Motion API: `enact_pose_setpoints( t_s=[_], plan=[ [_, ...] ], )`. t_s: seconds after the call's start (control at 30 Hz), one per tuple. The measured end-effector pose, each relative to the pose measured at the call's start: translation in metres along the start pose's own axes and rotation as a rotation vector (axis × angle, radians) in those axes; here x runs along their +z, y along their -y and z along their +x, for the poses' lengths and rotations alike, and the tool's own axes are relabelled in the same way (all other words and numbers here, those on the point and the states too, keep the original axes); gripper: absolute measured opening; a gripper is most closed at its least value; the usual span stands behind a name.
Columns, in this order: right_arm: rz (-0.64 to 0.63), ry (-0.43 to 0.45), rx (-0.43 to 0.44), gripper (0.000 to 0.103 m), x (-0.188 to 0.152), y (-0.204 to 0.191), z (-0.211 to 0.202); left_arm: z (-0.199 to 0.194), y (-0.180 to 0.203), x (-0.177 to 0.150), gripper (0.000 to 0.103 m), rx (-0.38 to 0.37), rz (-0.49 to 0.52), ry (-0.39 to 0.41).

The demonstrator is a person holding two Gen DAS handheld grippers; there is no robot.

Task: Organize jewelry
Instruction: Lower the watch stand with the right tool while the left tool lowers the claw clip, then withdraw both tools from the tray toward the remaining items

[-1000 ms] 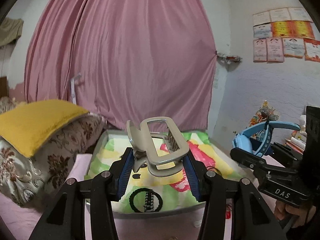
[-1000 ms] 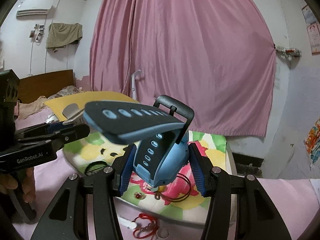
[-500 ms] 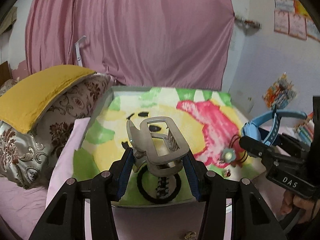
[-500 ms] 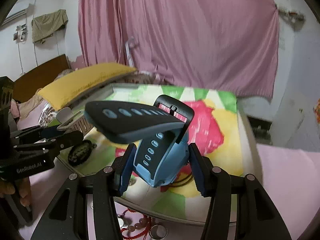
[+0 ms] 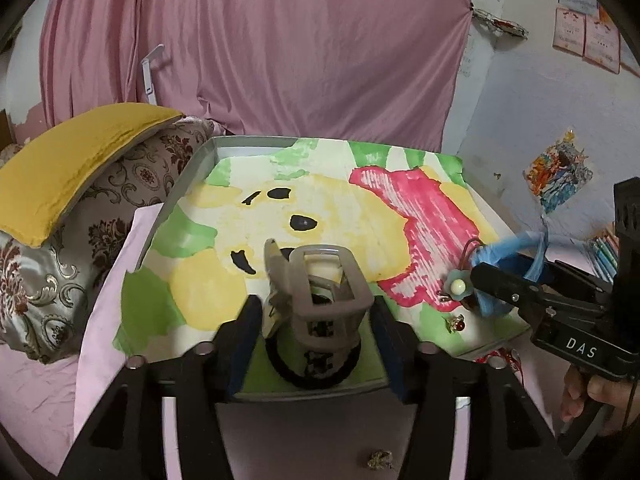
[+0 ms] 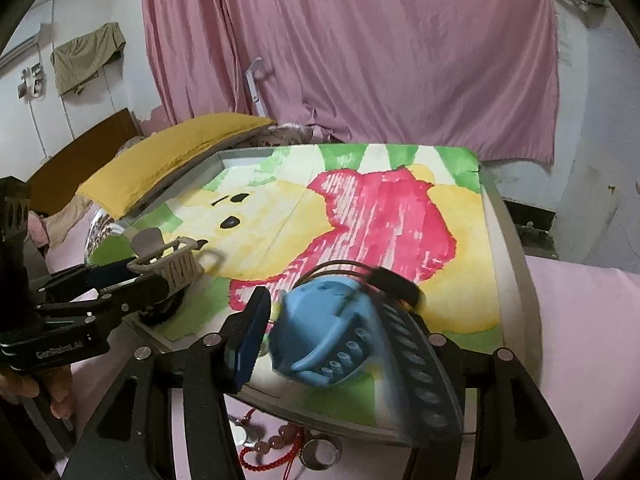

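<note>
My left gripper (image 5: 316,316) is open around a beige claw hair clip (image 5: 320,296), which sits loose between the spread fingers just above a black hair tie (image 5: 316,364) on the tray (image 5: 188,184). My right gripper (image 6: 344,340) is open; a blue watch (image 6: 332,340) with a dark strap (image 6: 420,364) tips out between its fingers, blurred, over the tray's near edge. In the left wrist view the right gripper (image 5: 504,284) shows at the right with the blue watch (image 5: 508,248).
The tray is lined with a yellow, pink and green drawing. On it lie a flower hair piece (image 5: 458,286) and a small ring (image 5: 456,323). A red bead bracelet (image 6: 276,444) and a ring (image 6: 320,452) lie on the pink sheet. Pillows (image 5: 68,184) flank the tray's left side.
Both grippers dropped down over the tray and opened. The beige clip has come loose in the left one; the blue watch is tipping out of the right one.
</note>
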State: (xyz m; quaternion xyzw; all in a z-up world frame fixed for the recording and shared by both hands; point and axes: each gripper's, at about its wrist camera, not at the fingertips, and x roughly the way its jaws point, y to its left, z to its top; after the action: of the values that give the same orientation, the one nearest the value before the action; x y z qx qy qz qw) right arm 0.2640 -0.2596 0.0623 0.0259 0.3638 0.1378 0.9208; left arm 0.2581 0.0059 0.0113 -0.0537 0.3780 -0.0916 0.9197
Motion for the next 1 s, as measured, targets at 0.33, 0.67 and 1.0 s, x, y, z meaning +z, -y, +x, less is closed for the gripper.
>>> enact_pose_setpoints(
  t_s=[0.33,0.67,1.0],
  plan=[
    [0.002,0.199,-0.049,0.079,-0.007,-0.004,-0.055,-0.041,-0.009,-0.01,0.09,-0.019,-0.063,0.159],
    [-0.039,0.335,-0.068,0.101,-0.028,-0.014,-0.1,-0.085,0.001,-0.03,0.102,0.02,-0.02,0.333],
    [-0.127,0.257,-0.073,0.101,-0.046,-0.018,-0.114,-0.103,0.006,-0.047,0.102,0.035,0.032,0.324]
  ],
)
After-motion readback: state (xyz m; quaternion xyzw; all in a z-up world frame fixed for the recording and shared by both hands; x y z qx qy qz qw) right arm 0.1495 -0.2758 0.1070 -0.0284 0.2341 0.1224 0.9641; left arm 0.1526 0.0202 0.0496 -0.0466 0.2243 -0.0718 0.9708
